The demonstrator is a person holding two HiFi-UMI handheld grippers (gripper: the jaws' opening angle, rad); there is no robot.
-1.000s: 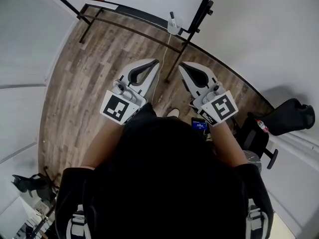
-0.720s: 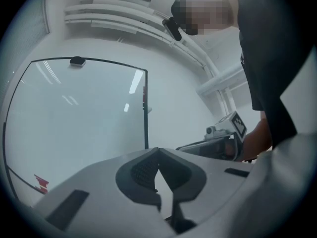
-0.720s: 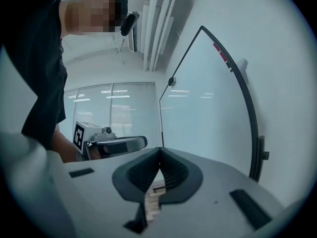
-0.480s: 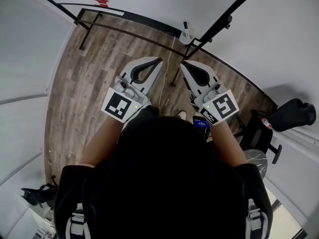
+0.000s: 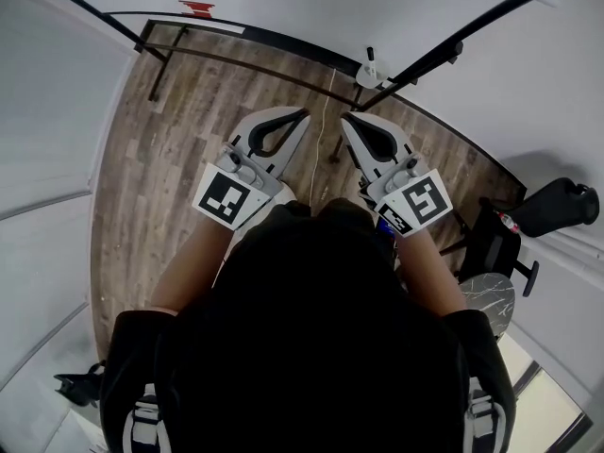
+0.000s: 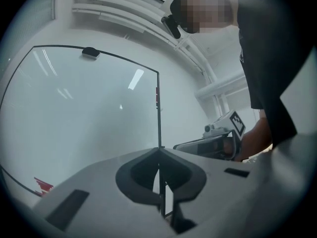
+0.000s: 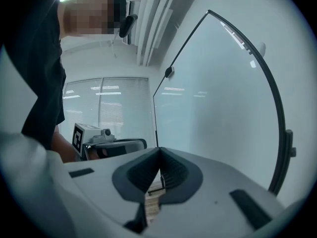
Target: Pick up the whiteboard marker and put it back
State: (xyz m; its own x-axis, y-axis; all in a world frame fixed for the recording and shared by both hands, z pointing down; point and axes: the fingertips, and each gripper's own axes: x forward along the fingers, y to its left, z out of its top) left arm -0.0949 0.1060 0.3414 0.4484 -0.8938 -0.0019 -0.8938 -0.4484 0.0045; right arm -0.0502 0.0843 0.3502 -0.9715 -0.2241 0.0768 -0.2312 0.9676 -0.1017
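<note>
A small dark stick that looks like the whiteboard marker (image 5: 370,55) stands in a white holder (image 5: 369,75) on the black frame of a whiteboard, seen in the head view ahead of both grippers. My left gripper (image 5: 301,114) and right gripper (image 5: 344,120) are held level side by side over the wooden floor, short of the holder. Both are shut with nothing between the jaws. In the left gripper view my left gripper (image 6: 159,150) points at a whiteboard (image 6: 94,113). In the right gripper view my right gripper (image 7: 159,150) faces another board (image 7: 218,108).
Black-framed whiteboards on stands ring the wooden floor (image 5: 179,159). A red mark (image 5: 198,8) sits at a board's far edge. A black office chair (image 5: 557,206) and a dark stool (image 5: 495,243) stand to the right. A thin cable (image 5: 326,130) hangs between the grippers.
Both grippers and the person have moved forward toward the whiteboard. The holder with the marker has slid right in the head view and lies closer ahead of the right gripper. Jaws stayed shut.
</note>
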